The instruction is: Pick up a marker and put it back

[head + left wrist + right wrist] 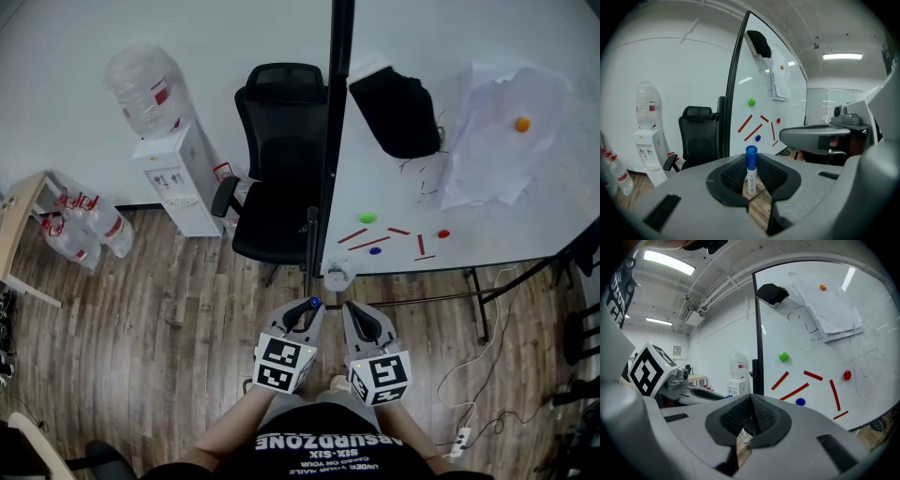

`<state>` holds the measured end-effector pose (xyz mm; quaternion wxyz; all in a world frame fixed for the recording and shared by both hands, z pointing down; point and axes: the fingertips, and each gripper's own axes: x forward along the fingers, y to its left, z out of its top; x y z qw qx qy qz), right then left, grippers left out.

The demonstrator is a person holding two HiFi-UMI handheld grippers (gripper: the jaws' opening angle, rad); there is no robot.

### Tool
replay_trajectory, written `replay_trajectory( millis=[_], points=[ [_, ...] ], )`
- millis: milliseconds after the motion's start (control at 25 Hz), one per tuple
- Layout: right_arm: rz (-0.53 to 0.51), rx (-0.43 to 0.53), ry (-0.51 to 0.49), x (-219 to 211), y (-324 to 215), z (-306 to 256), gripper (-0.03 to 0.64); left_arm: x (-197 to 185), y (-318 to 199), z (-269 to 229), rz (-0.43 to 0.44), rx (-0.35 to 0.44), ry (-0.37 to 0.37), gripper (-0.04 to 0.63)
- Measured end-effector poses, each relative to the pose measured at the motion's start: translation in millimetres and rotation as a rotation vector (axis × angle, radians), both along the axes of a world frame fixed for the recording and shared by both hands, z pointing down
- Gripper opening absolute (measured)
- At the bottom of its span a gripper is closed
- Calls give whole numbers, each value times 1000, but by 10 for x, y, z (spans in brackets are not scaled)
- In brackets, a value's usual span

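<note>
Holding marker (pixel 751 171) near whiteboard edge (pixel 733 98)

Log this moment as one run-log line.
left tongs: shut on blue-capped marker, upright | right tongs: shut, nothing held | whiteboard: ahead | step: marker held, not yet put back

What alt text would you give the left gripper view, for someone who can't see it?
The left tool holds a blue-capped white marker upright between its grey jaws. Behind stands a whiteboard with red strips and coloured magnets, a black office chair and a water dispenser to its left.
</note>
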<state>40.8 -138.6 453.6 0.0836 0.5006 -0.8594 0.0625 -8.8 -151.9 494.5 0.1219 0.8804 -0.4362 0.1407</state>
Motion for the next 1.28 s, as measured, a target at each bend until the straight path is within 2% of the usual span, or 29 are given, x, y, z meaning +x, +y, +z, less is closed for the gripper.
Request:
replay_trajectory(
  millis=[840,1280],
  points=[
    [9,-12,1,46,-13,47,-3,11,-38,41,1,-23,-3,69],
    [3,-1,3,36,-70,2,-3,-11,-156,-335,-2,40,54,69]
  ],
)
